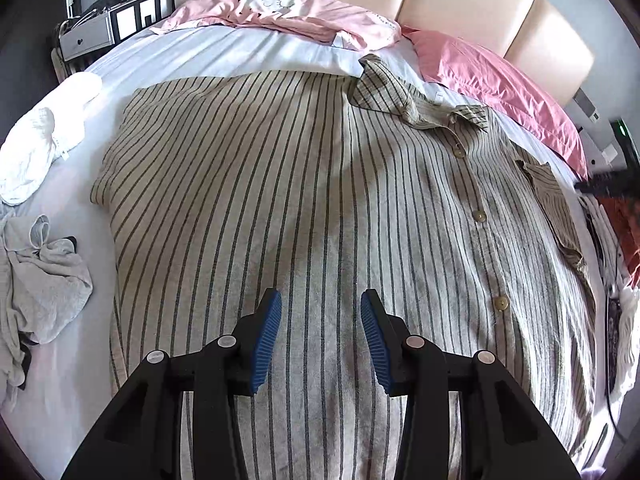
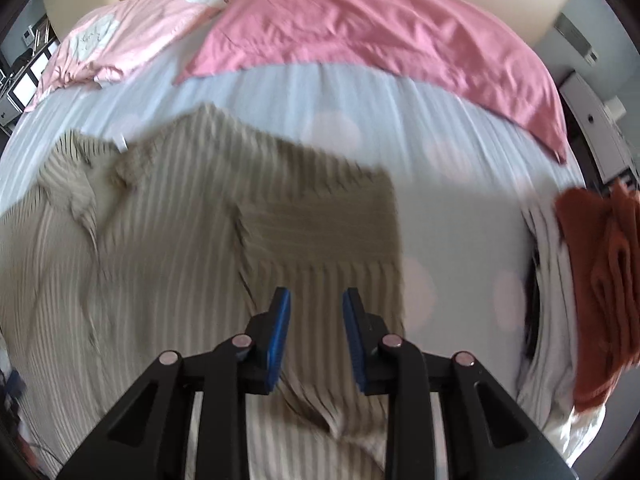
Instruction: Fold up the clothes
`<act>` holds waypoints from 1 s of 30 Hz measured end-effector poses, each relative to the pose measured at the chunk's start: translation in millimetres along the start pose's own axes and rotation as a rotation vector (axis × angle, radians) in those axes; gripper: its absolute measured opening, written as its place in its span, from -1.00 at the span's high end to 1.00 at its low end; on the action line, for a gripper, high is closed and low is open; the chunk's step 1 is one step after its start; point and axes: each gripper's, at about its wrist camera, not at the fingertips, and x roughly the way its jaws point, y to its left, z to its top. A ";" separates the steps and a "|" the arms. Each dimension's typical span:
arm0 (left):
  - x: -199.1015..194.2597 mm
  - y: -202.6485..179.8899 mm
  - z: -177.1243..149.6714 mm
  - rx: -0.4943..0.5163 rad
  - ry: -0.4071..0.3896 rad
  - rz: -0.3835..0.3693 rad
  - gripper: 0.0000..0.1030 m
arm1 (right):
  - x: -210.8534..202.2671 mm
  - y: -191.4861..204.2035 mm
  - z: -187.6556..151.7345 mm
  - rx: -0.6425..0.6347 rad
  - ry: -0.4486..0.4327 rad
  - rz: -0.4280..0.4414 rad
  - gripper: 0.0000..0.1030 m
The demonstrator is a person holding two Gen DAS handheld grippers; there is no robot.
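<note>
A beige button-up shirt with dark stripes (image 1: 320,184) lies spread front-up on the bed, collar toward the pillows. Its left side is folded in over the body. My left gripper (image 1: 321,304) is open and empty, hovering over the shirt's lower middle. In the right wrist view, which is motion-blurred, the same shirt (image 2: 168,232) shows with its short sleeve (image 2: 328,208) lying out flat. My right gripper (image 2: 316,300) is open and empty above the sleeve's lower edge.
Two pink pillows (image 1: 280,12) (image 2: 380,32) lie at the headboard. A white garment (image 1: 44,136) and a crumpled grey one (image 1: 36,280) lie at the left of the pale bedsheet (image 1: 224,52). A rust-red cloth (image 2: 600,280) on white clothes lies at the right edge.
</note>
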 end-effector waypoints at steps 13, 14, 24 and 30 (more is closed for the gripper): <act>10.3 11.9 -1.0 -0.006 0.000 0.089 0.16 | 23.1 -54.4 48.3 0.142 -0.055 0.026 0.47; 13.4 14.2 -0.1 -0.013 0.003 0.095 0.16 | 25.8 -57.0 58.1 0.141 -0.058 0.020 0.46; 47.9 11.4 5.8 0.013 0.034 0.130 0.16 | 82.1 -40.1 119.9 0.164 -0.022 -0.066 0.45; 48.1 12.6 4.3 0.024 0.037 0.123 0.16 | 88.1 -41.3 113.3 0.156 -0.005 -0.127 0.84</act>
